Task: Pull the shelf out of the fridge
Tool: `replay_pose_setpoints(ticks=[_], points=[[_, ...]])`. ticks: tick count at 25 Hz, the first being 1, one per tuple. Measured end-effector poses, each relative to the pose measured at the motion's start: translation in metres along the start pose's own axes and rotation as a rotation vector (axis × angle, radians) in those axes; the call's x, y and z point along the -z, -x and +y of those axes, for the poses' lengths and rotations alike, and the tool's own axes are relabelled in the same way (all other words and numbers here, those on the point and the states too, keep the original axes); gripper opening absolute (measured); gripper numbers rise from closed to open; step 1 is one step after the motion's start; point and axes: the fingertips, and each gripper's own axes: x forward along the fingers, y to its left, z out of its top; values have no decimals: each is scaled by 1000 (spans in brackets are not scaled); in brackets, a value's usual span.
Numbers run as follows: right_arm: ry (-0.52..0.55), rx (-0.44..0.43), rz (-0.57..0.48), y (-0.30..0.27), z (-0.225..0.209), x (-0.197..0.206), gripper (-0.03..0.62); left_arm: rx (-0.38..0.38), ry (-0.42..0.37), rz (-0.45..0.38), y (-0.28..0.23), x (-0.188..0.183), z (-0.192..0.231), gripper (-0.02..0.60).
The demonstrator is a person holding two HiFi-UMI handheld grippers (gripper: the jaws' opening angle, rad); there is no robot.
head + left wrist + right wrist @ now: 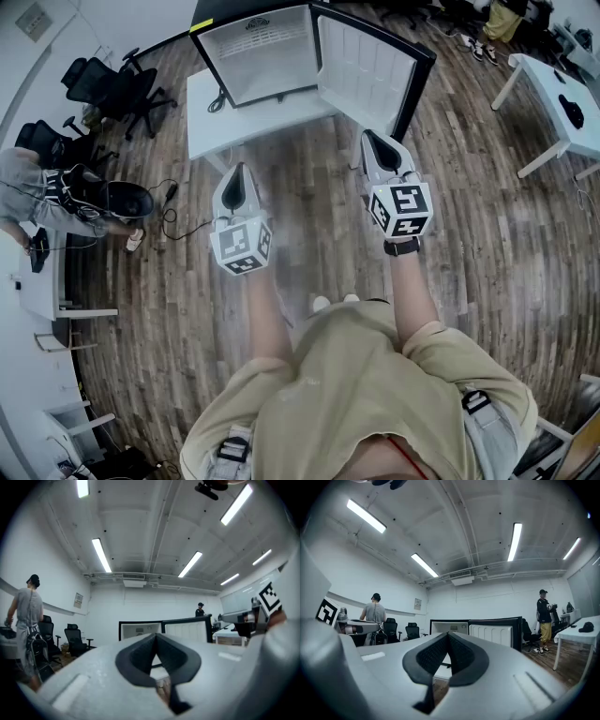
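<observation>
I'm looking down on a dark wood-plank floor (pixel 487 244) in a white-walled office room lit by ceiling strip lights (pixel 423 564). Black office chairs (pixel 117 89) stand off to my left, near a person (pixel 37 192) at a desk. A second white table (pixel 562 108) sits to my right. Straight ahead, a white tabletop (pixel 253 127) carries the fridge (pixel 258 52). Its open front faces me, and its door (pixel 364 70) is swung wide on the right-hand side, inner face toward me. Inside I see only a pale interior; I cannot pick out the shelf or tell how its long axis runs. My left claw (pixel 236 178) and right claw (pixel 375 145) hover side by side over the floor, short of the tabletop, tips aimed at the fridge. Both have their jaws pressed together with nothing between them.
</observation>
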Motion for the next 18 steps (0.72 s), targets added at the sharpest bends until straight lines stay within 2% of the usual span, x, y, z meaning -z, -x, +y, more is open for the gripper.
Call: replay_pose_setpoints(ticks=[5, 11, 18], points=[[-9, -34, 6, 3, -1, 4, 4, -23, -20, 50, -3, 8, -3, 0], [-64, -124, -22, 10, -11, -4, 4, -27, -29, 55, -12, 2, -27, 0], [-130, -145, 32, 5, -20, 28, 5, -17, -17, 66, -13, 13, -39, 0]])
